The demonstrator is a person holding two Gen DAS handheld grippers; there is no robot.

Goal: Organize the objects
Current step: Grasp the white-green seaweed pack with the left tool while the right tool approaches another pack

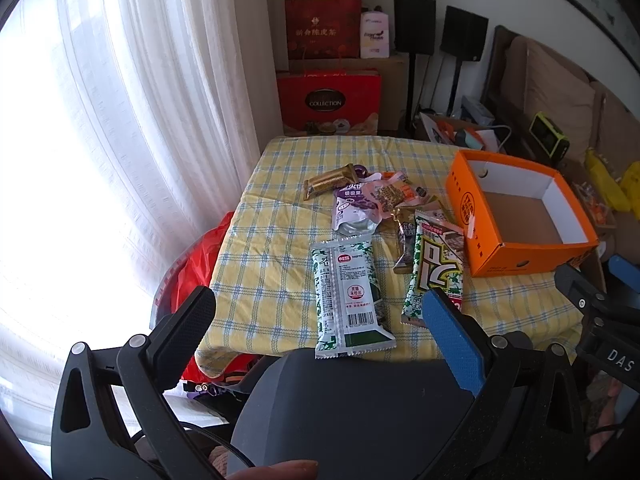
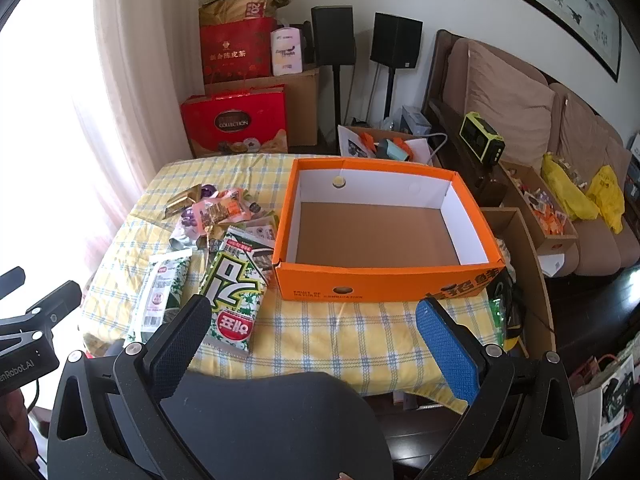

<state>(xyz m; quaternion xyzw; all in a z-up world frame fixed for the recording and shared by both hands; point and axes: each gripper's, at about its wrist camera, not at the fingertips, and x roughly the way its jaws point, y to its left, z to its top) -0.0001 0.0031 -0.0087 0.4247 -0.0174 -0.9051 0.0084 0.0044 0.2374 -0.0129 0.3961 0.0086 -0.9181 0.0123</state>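
An empty orange box (image 1: 472, 216) (image 2: 384, 284) stands on the right of the yellow checked table (image 1: 272, 240) (image 2: 352, 336). Snack packets lie left of it: a green-white packet (image 1: 346, 296) (image 2: 160, 292) face down, a green-white seaweed packet (image 1: 436, 268) (image 2: 236, 284), a purple pouch (image 1: 354, 208) (image 2: 188, 224), a gold bar (image 1: 330, 180) (image 2: 184, 198) and a pink packet (image 1: 390, 194) (image 2: 218, 210). My left gripper (image 1: 320, 312) is open and empty above the table's near edge, in front of the packets. My right gripper (image 2: 316, 328) is open and empty in front of the box.
White curtains (image 1: 140, 120) hang at the left. Red gift boxes (image 1: 328, 100) (image 2: 236, 120), speakers (image 2: 332, 36) and a cardboard box stand behind the table. A sofa (image 2: 520, 120) and boxes with yellow bags (image 2: 580, 196) are at the right. A red bag (image 1: 200, 260) lies left of the table.
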